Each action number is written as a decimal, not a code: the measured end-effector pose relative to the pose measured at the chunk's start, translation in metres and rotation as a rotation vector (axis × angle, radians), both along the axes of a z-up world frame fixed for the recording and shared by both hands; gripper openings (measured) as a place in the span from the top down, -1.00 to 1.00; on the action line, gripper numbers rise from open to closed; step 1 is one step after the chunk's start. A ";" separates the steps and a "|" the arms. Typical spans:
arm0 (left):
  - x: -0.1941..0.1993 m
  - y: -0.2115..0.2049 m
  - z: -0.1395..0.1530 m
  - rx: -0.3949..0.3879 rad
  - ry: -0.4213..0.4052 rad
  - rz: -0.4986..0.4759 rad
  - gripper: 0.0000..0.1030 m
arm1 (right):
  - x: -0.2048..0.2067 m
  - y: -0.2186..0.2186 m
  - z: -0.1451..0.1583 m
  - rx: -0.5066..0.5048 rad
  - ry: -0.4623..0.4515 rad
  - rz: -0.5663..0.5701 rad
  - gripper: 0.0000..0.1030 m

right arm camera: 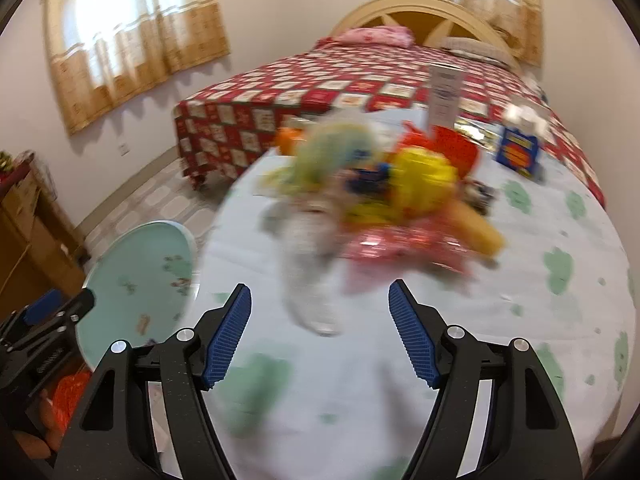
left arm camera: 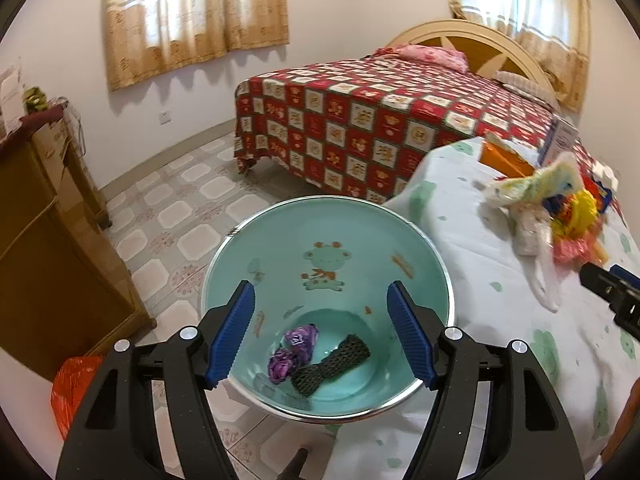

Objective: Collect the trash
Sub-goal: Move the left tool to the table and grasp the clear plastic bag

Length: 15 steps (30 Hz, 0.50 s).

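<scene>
A teal bin [left arm camera: 352,240] with a cartoon print stands on the floor beside the table; it also shows in the right wrist view [right arm camera: 140,264]. Inside lie purple wrappers [left arm camera: 294,346] and a dark foam net [left arm camera: 332,364]. My left gripper [left arm camera: 320,332] is open and empty above the bin's mouth. A pile of trash [left arm camera: 548,204] lies on the tablecloth: clear plastic, yellow, pink and pale wrappers. In the right wrist view the pile [right arm camera: 384,200] is blurred. My right gripper [right arm camera: 320,332] is open and empty, just short of the pile; it shows in the left view [left arm camera: 612,292].
The round table [right arm camera: 520,320] has a white cloth with green prints. On it stand a blue box [right arm camera: 518,154], a white carton [right arm camera: 444,96] and an orange box [left arm camera: 504,158]. A bed [left arm camera: 380,120] lies behind. A wooden cabinet [left arm camera: 48,248] and an orange bag [left arm camera: 70,392] are at left.
</scene>
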State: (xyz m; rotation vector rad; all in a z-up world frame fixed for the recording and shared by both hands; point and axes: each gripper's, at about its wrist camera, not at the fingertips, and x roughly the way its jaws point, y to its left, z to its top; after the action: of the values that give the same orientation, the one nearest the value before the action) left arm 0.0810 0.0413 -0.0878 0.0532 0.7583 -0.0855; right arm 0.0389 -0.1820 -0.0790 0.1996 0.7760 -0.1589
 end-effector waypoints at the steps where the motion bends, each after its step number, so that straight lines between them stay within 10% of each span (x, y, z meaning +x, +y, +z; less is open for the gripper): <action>1: -0.001 -0.005 0.000 0.000 0.001 -0.014 -0.32 | -0.004 -0.010 -0.001 0.000 0.000 -0.020 -0.34; 15: -0.002 -0.078 -0.003 0.012 0.003 -0.186 -0.31 | -0.025 -0.102 -0.014 0.046 0.015 -0.173 -0.03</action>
State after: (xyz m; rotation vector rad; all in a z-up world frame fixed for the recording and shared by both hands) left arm 0.0790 -0.0369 -0.0904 0.1353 0.7556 -0.2578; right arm 0.0140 -0.2837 -0.0931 0.3098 0.7779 -0.3062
